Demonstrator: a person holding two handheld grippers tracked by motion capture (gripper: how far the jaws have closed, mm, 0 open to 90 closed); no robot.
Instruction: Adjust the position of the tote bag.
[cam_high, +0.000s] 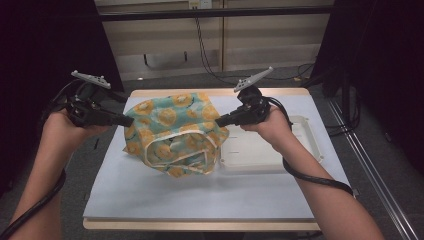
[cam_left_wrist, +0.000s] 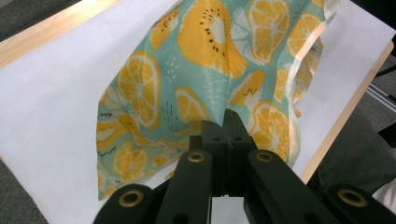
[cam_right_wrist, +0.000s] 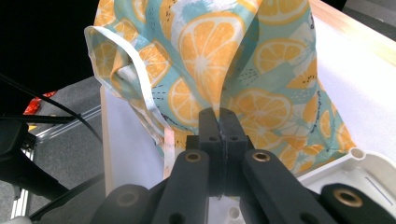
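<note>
Black jaws of the left gripper (cam_left_wrist: 223, 122) and right gripper (cam_right_wrist: 219, 119) are both closed on the cloth (cam_high: 172, 132), which hangs over the table (cam_high: 150, 195) centre, at 9 o'clock from the tray (cam_high: 310, 140), and seems light, soft and floppy, best pinched at its hemmed edges.

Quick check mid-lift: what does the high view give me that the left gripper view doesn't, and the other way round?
High view only: both hands, the right claw pinching the cloth's right side, and the white tray beside the cloth.

Left gripper view only: a close look at the left claw, jaws shut together on a fold of cloth.

Shared: the orange-slice cloth hanging over the white table, and the left claw gripping its edge.
</note>
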